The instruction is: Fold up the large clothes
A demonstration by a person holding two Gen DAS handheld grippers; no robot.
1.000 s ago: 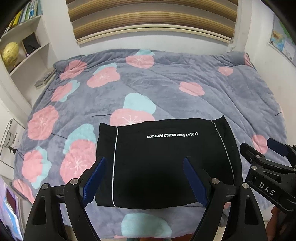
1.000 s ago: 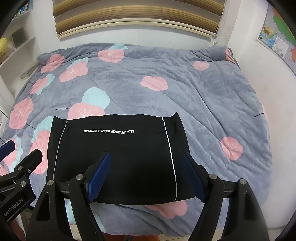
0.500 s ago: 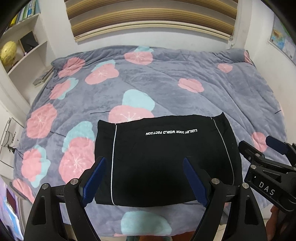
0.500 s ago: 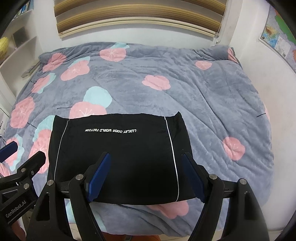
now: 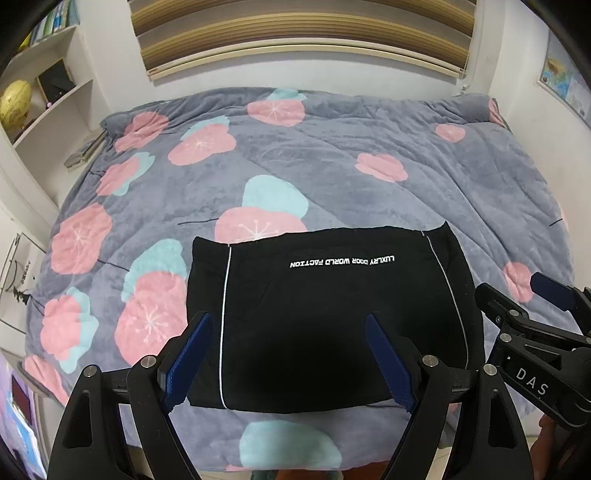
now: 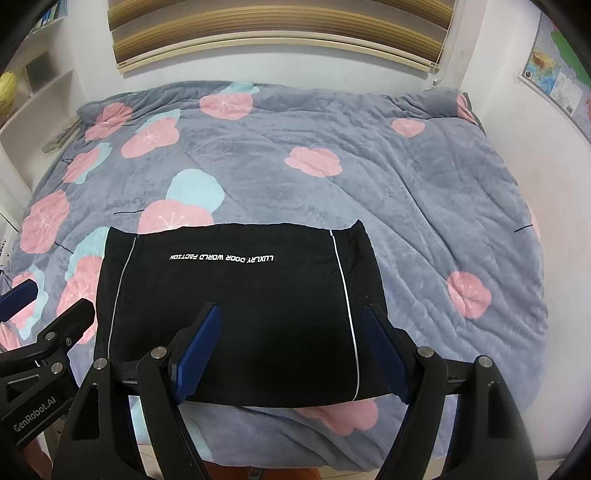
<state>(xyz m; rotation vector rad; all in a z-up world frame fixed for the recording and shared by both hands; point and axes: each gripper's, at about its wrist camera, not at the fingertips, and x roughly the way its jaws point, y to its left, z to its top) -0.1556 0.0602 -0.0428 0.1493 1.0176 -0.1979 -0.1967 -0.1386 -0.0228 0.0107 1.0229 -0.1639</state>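
A black garment (image 5: 325, 317) with white piping and white lettering lies folded into a flat rectangle near the front edge of the bed; it also shows in the right wrist view (image 6: 236, 314). My left gripper (image 5: 288, 358) is open and empty, held above the garment's near edge. My right gripper (image 6: 291, 350) is open and empty, also above the near edge. The right gripper shows at the right of the left wrist view (image 5: 532, 306), and the left gripper shows at the left of the right wrist view (image 6: 40, 306).
A grey quilt with pink and teal flowers (image 5: 332, 166) covers the bed. White shelves with a yellow globe (image 5: 14, 107) stand at the left. A wall with a map (image 6: 554, 74) runs along the right. Striped blinds (image 5: 295, 33) hang behind the bed.
Both grippers have drawn back and up a little from the garment, which now sits slightly farther away in both views. The garment has not moved on the bed.
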